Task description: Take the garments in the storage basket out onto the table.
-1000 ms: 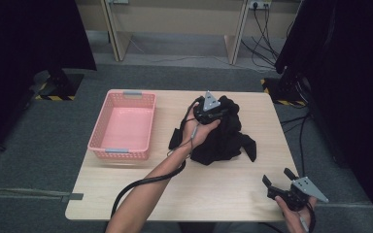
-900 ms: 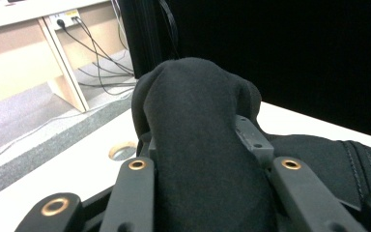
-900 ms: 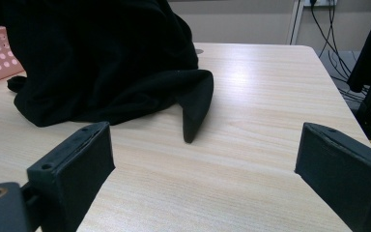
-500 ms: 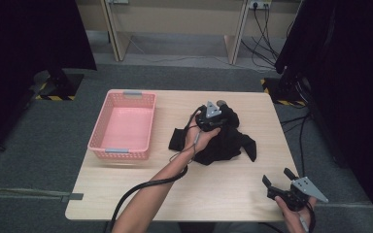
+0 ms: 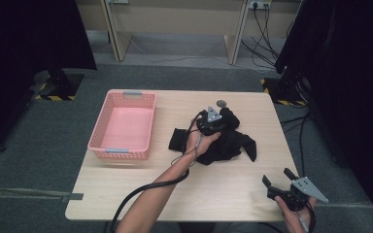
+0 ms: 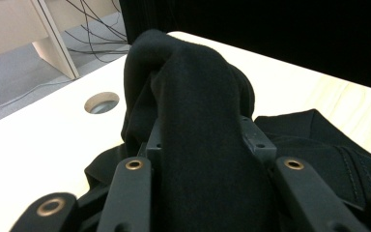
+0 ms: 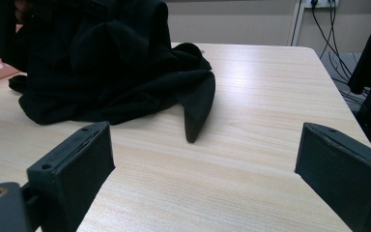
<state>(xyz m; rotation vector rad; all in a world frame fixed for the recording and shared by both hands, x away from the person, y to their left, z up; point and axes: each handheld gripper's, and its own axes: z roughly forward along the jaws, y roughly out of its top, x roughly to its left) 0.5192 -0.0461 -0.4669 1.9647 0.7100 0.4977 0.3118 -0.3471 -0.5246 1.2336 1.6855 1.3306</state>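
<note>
My left tongs (image 5: pixel 217 118) are clamped on a fold of the black garment (image 5: pixel 228 141), mid-surface right of the pink basket (image 5: pixel 123 126); the thick bunch may slip as I lift. They now sit nearer than a second ago. My right tongs (image 5: pixel 277 178) wait apart, near right

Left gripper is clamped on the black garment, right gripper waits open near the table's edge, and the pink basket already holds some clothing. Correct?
Not quite: in the high view the pink basket is empty. The left gripper is clamped on the black garment, and the right gripper waits open.
</note>
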